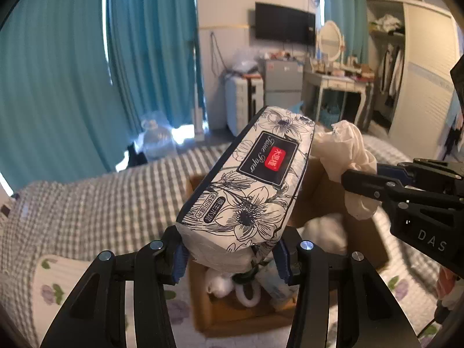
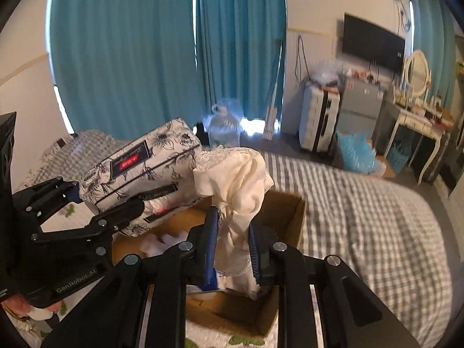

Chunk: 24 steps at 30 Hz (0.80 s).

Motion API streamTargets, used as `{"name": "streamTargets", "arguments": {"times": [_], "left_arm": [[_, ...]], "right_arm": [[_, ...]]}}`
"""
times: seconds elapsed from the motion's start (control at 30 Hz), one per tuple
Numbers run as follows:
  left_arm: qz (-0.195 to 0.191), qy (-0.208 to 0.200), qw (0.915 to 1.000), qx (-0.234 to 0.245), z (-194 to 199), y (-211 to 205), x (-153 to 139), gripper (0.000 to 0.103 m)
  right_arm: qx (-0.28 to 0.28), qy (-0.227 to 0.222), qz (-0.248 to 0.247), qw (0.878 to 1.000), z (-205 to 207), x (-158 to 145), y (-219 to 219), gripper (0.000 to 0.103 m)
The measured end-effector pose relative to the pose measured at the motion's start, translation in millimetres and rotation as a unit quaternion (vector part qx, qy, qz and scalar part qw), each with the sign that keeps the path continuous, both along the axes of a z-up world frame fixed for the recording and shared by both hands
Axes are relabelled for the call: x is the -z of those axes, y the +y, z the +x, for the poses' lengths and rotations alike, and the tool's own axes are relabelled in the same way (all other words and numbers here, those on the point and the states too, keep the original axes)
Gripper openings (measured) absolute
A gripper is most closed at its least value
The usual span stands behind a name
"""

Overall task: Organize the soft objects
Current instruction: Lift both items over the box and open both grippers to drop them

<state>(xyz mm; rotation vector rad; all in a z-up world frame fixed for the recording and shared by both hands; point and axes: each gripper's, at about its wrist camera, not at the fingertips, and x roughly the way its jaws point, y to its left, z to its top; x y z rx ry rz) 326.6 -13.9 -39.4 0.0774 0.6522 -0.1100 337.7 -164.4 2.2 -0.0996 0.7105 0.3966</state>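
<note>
My left gripper (image 1: 230,256) is shut on a tissue paper pack (image 1: 255,179) with a black flower print and a red label, held tilted above an open cardboard box (image 1: 226,313) on the bed. The pack also shows in the right wrist view (image 2: 145,174). My right gripper (image 2: 233,243) is shut on a cream cloth (image 2: 235,179), bunched and hanging over the box (image 2: 287,208). The cloth shows beside the pack in the left wrist view (image 1: 345,150). White soft items (image 1: 324,232) lie inside the box.
The box sits on a bed with a grey checked blanket (image 2: 362,217) and a flowered sheet (image 1: 49,287). Teal curtains (image 1: 58,72), a water jug (image 2: 226,124), a suitcase (image 2: 317,116), a dressing table (image 2: 417,116) and a wardrobe (image 1: 420,72) stand beyond.
</note>
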Motion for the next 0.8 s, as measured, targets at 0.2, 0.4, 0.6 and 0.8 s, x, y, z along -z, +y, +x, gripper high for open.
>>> {"name": "streamTargets", "arguments": {"times": [0.2,0.4,0.6,0.8], "left_arm": [[-0.012,0.011,0.9999,0.003,8,-8,22,0.053],[-0.007,-0.003,0.9998,-0.020,2,-5,8,0.065],[0.008,-0.037,0.9991,-0.017,-35,-7,-43,0.065],[0.026,-0.110,0.9936,0.000,-110,-12,-123,0.065]], "right_arm": [[0.002,0.016,0.008,1.000,16,33,-4,0.021],[0.015,0.008,0.024,1.000,12,28,-12,0.057],[0.025,-0.017,0.029,0.999,-24,-18,-23,0.059],[0.022,-0.068,0.014,0.997,-98,-102,-30,0.069]]}}
